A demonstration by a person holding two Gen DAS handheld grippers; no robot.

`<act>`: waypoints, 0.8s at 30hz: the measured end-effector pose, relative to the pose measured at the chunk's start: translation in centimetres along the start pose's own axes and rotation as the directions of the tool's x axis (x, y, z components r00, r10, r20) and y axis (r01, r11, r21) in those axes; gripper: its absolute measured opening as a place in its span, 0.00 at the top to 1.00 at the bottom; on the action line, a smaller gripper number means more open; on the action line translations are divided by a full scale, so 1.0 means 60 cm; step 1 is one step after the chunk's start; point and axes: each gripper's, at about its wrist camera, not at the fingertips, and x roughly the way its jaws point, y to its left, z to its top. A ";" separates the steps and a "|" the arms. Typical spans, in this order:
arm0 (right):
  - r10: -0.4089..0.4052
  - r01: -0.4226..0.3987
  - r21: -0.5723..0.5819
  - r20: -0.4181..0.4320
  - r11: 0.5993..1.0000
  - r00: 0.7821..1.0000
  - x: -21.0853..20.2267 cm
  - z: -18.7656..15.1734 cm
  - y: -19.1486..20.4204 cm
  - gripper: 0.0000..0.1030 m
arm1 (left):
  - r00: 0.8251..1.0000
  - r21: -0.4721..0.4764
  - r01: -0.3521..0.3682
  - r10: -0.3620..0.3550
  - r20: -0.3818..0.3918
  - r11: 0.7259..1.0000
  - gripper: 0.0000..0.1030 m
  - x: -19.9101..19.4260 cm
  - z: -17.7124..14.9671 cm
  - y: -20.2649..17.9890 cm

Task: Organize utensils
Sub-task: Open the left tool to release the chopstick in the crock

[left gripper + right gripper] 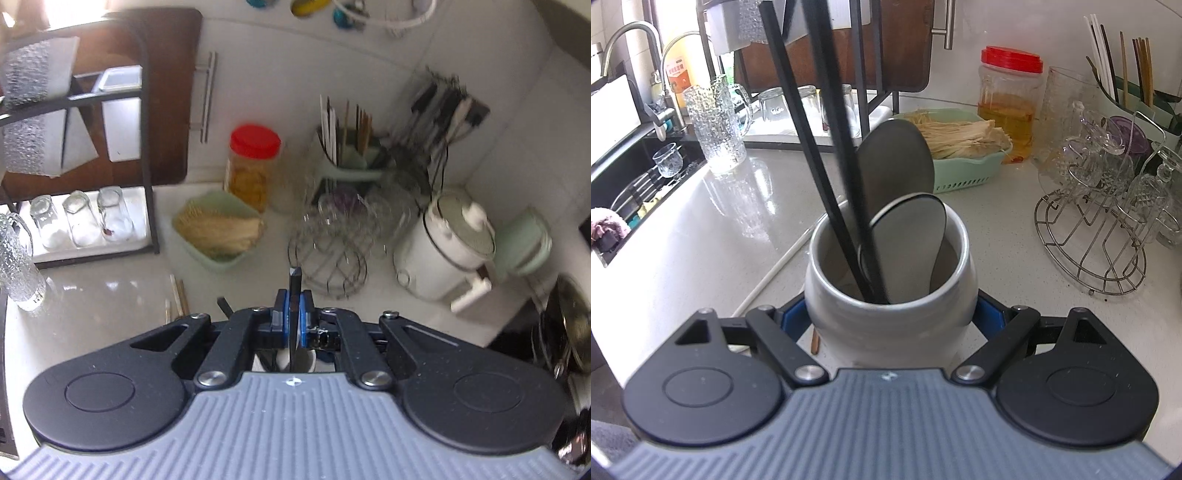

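Directly above white jar (890, 284): left hand-held gripper (294, 317) pinched shut on black chopstick (294, 295), long axis pointing down into jar; right hand-held gripper (892, 321) clamps jar's sides.

Glossy glazed ceramic crock (890, 317), matt grey metal spatulas (897, 162), glossy speckled stone countertop (701, 236)

**Crock at the front, racks and jar behind**

On the tabletop (701, 266) the crock (890, 317) stands nearest, between the jaws of the right gripper (891, 314). Two chopsticks (827, 155) and two spoons (905, 243) stand in it, leaning. The left gripper (294, 314) pinches a chopstick (294, 291) above the crock. Behind the crock lies a basket (964, 177) with noodles in it; the jar (1010, 103) is behind that, to the right. The wire rack (1097, 251) sits right of the crock, the sink (635, 184) far left.
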 end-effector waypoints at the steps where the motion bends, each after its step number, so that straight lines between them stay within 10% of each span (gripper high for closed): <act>1: -0.002 0.002 0.001 -0.001 1.000 1.000 0.000 0.001 0.000 0.12 | 1.000 0.006 0.004 -0.004 -0.017 1.000 0.94 0.003 0.000 -0.001; 12: -0.017 0.017 0.014 0.003 1.000 1.000 0.002 0.000 0.004 0.12 | 0.979 0.001 0.055 -0.053 -0.196 0.999 0.94 0.054 -0.009 0.003; 24: -0.032 0.032 0.027 0.001 0.999 0.999 0.005 0.003 0.009 0.12 | 0.986 0.032 0.065 -0.059 -0.158 0.997 0.96 0.040 0.005 0.008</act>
